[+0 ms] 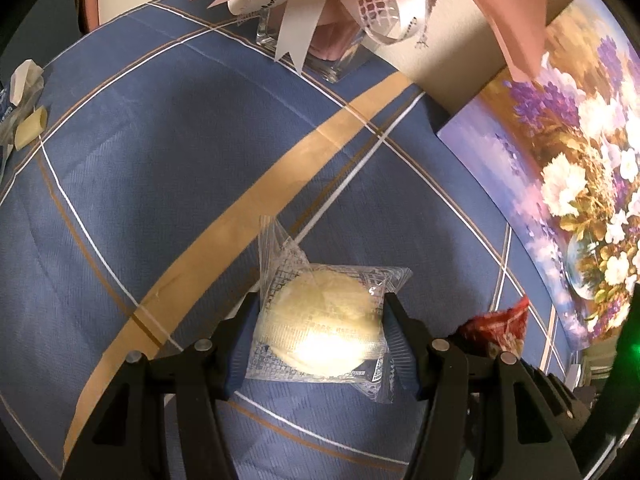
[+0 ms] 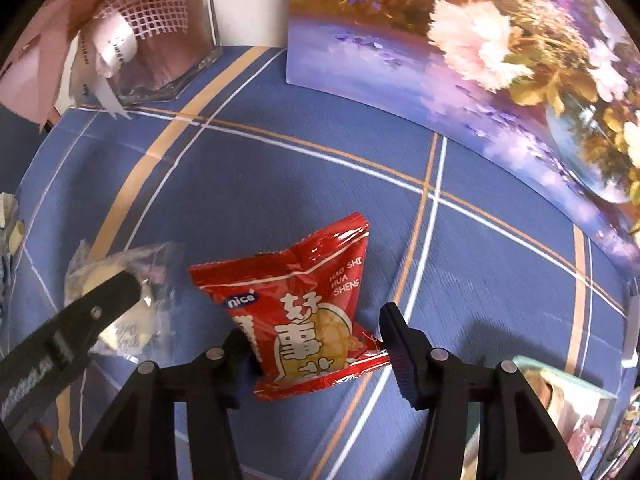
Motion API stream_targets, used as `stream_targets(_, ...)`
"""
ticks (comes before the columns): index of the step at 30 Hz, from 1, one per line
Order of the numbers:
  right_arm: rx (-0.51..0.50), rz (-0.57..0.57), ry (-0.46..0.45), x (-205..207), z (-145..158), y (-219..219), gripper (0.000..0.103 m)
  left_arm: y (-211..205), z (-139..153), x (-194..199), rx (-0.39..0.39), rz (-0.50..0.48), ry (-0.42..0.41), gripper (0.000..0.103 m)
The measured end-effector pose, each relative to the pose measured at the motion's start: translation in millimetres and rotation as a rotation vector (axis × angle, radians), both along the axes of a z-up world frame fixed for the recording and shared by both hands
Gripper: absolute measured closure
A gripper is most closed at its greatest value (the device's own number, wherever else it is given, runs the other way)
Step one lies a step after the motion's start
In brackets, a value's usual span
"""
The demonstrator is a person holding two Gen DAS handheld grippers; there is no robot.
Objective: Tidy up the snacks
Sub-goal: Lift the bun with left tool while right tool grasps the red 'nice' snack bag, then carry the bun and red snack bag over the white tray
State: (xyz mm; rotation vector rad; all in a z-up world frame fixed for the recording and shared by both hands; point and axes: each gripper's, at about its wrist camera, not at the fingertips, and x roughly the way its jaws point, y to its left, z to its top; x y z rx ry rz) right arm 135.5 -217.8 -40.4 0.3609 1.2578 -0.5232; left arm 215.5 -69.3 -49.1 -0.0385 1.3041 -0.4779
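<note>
Red foil snack packet [image 2: 304, 316] sits between the right tool [image 2: 316, 344] fingers, long axis pointing away; whether both pads grip it cannot be told. Left tool [image 1: 320, 320] is clenched on the clear-wrapped pastry [image 1: 324, 320], above the counter [image 1: 160, 200] middle.

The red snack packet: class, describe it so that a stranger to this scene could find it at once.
Start at the flower painting standing at the back of the blue checked tablecloth. In front of it, between the right tongs, lies the red snack packet. Unlike the clear-wrapped pale round cake beside it, it is opaque red foil with white lettering.
</note>
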Motion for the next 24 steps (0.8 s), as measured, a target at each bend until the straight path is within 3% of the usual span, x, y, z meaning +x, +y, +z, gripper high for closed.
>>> stream_targets(5,-0.001,-0.018,-0.015,-19,13,12,0.045,1,6,-11,-0.005,-0.030,0.027,0.041)
stream_targets(18,0.008,-0.115,-0.058,-92,58,35,0.045,14,34,-73,0.036,-0.128,0.007,0.041)
stream_targets(24,0.004,-0.163,-0.077,-130,69,43,0.045,21,50,-98,0.018,-0.143,0.000,0.041)
